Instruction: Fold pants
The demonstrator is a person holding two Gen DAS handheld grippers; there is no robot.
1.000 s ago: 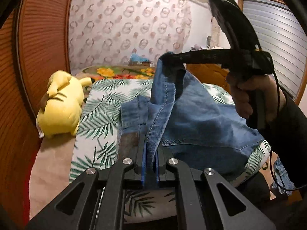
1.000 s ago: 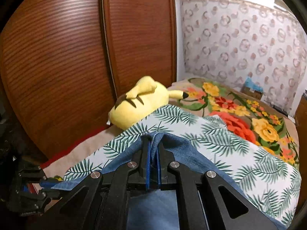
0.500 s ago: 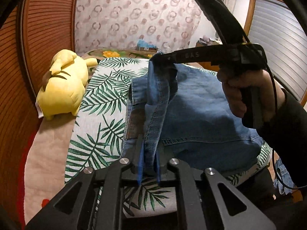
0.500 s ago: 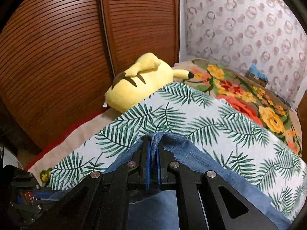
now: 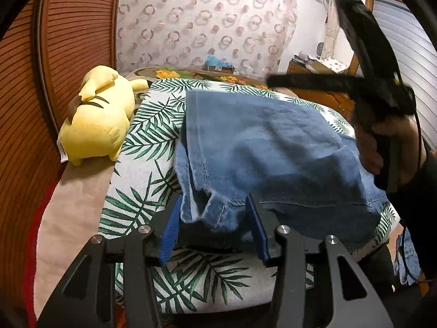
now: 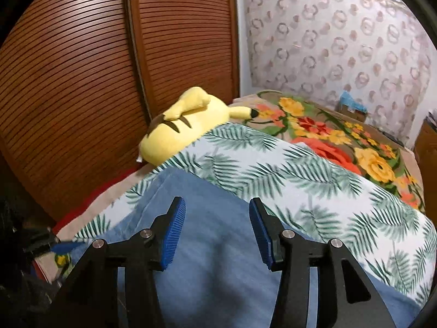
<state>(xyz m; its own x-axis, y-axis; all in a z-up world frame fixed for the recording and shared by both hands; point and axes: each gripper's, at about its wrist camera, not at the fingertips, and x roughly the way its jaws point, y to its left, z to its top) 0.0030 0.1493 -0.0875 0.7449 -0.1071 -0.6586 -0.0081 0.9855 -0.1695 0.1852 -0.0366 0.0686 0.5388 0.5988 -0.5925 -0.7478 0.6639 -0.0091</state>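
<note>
Blue denim pants lie folded over on the palm-leaf cloth. My left gripper is open, its blue pads on either side of the near frayed hem, which rests loose between them. My right gripper is open above the denim, holding nothing. In the left wrist view the right gripper shows blurred above the pants' far right side, held by a hand.
A yellow plush toy lies on the bed at the left beside the brown slatted wardrobe. A floral blanket covers the far part of the bed. A wooden cabinet stands at the far right.
Both grippers have opened and let go of the denim edge. The raised fold has dropped flat onto the pants. The right gripper has lifted away.
</note>
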